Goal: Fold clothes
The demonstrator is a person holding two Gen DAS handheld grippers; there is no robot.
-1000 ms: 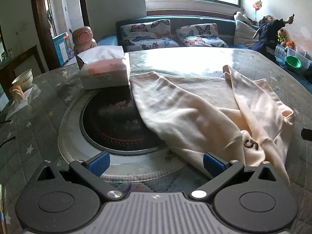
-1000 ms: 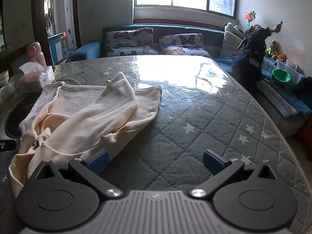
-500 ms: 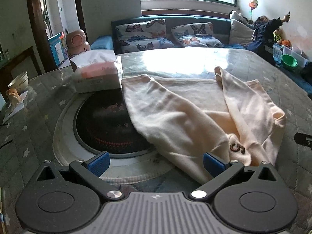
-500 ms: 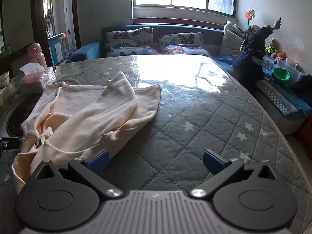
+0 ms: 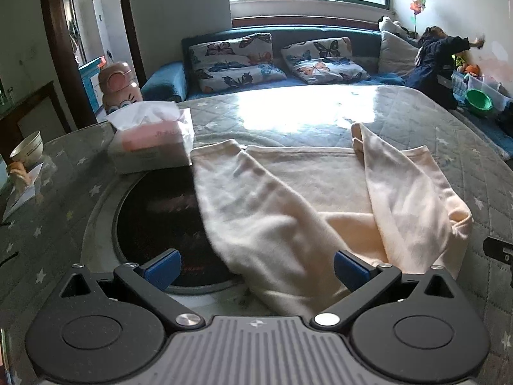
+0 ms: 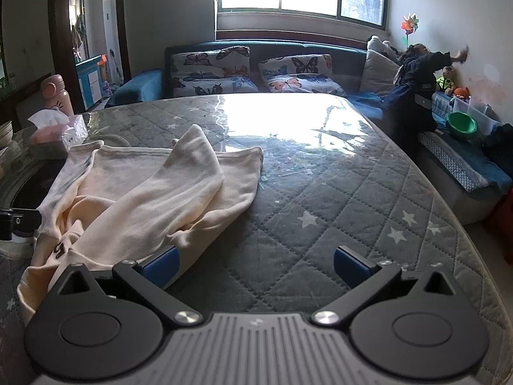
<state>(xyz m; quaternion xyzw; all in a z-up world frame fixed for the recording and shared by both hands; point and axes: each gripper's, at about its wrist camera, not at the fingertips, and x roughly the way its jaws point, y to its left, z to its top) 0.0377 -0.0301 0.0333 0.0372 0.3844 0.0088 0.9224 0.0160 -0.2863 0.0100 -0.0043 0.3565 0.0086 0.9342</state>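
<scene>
A cream sweatshirt [image 5: 298, 192] lies spread on the quilted grey surface [image 6: 336, 211], its left part draped over a dark round inset [image 5: 154, 218] in the top. Both sleeves are folded in across the body, the right one [image 6: 166, 189] lying diagonally with its cuff toward the window. A tissue box [image 5: 150, 141] stands just beside the far left corner of the garment.

The left tool [image 5: 255, 266] hovers low over the near edge of the cloth with its fingers wide apart and nothing between them. The right tool [image 6: 255, 264] is likewise spread and empty, its left finger just at the garment's near right edge, the rest over bare quilt.

The fabric looks soft, thick and limp: light to lift, but it will sag and bunch rather than hold a line, and the glossy cover under it may let it slide. The best holds appear to be the near shoulder corners, pinched through both layers, so the near half can be carried over toward the hem.
</scene>
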